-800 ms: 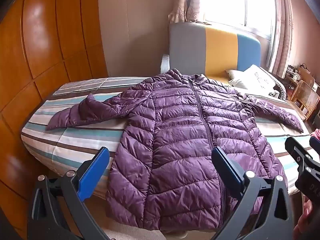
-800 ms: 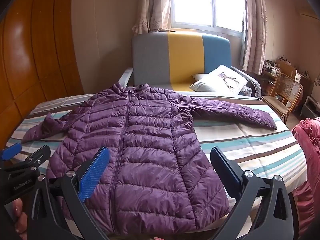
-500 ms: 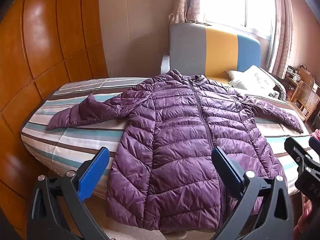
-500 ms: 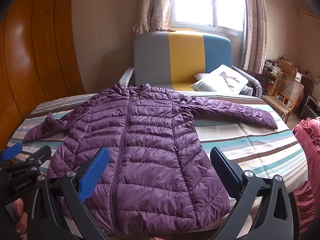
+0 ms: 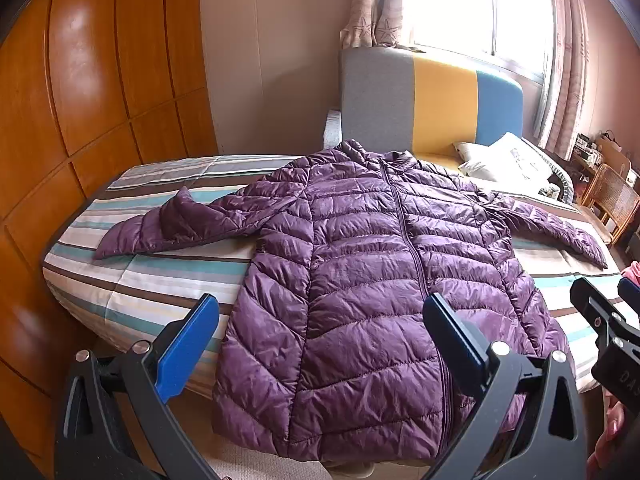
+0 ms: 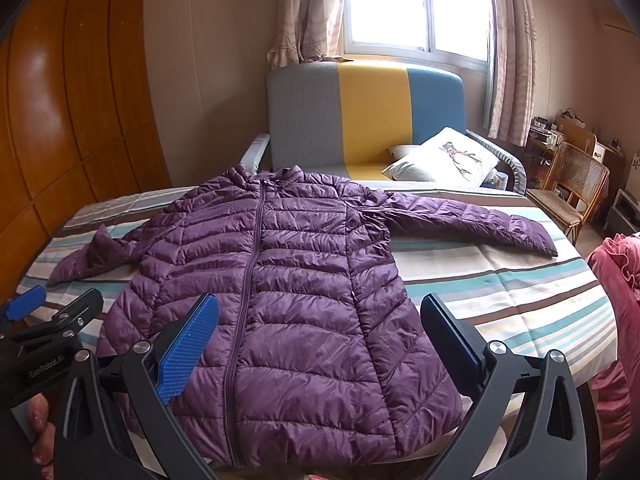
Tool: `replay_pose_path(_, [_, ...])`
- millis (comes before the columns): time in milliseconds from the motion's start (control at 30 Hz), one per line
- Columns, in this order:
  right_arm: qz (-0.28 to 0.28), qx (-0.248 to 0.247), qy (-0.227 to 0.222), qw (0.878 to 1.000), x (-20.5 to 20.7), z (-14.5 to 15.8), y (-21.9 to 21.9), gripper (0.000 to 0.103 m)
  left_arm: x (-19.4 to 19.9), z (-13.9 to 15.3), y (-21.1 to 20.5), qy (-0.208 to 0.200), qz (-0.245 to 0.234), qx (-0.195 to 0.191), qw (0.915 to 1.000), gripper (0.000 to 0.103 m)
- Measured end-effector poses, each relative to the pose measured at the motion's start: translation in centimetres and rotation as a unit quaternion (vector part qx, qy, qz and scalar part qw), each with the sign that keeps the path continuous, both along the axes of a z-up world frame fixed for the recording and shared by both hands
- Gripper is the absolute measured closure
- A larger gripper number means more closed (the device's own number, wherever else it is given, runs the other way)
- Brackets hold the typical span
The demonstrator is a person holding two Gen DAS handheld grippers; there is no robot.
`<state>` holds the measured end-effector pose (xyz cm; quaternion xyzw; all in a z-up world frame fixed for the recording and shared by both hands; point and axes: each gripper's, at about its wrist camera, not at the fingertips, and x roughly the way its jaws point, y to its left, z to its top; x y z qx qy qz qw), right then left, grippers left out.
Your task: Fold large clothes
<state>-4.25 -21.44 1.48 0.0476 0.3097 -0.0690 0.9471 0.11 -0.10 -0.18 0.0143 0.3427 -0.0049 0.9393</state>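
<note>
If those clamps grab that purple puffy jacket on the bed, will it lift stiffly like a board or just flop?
The purple jacket will probably flop: its sleeves already lie limp across the striped bedspread. The puffy quilting suggests it is light for its size. Its shiny shell looks slippery, so it may slide in the fingers.

- Bed (image 6: pixel 520 300) with a striped cover of white, teal, brown and grey
- Purple quilted jacket (image 6: pixel 296 292) lies flat on it, zipped, both sleeves spread outward
</note>
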Motion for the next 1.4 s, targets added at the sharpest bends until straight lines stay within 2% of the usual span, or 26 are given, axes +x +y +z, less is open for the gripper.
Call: replay_pose_path(1400, [0.003, 0.005, -0.006, 1.0, -0.16, 0.29, 0.18, 0.003, -0.31, 0.7, 0.4, -0.013, -0.001, 0.002, 0.9999, 0.002])
